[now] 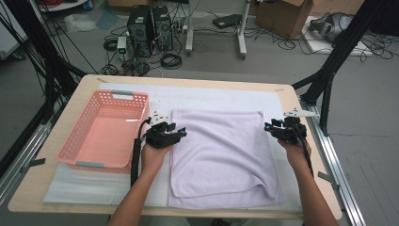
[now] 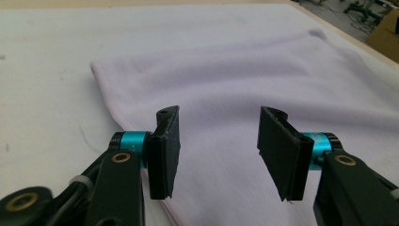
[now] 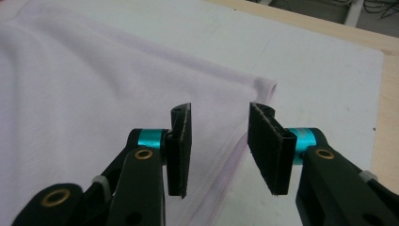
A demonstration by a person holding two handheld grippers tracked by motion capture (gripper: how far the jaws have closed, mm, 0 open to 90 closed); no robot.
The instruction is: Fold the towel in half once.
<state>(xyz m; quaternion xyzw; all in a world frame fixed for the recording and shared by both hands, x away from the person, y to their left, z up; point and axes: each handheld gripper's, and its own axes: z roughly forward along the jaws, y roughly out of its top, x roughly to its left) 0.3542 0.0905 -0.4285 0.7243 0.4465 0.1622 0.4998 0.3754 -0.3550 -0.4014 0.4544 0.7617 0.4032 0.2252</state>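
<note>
left tool [image 1: 182,133]: jaws apart, empty | right tool [image 1: 267,126]: jaws apart, empty

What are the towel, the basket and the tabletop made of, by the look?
Towel: soft pale lilac cloth, likely terry or microfibre; matte, fuzzy surface, stitched hem, lies in slack folds.
Basket: pink plastic, it seems; slightly glossy moulded walls with rows of holes, grey handle strips.
Tabletop: light wood or wood-look laminate; pale tan with rounded corners, grain too fine to tell. A white mat covers most of it.

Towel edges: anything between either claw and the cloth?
Nothing visible. The left claw stands open over the towel at its left edge, and the right claw open over its right edge, no cloth pinched.
</note>
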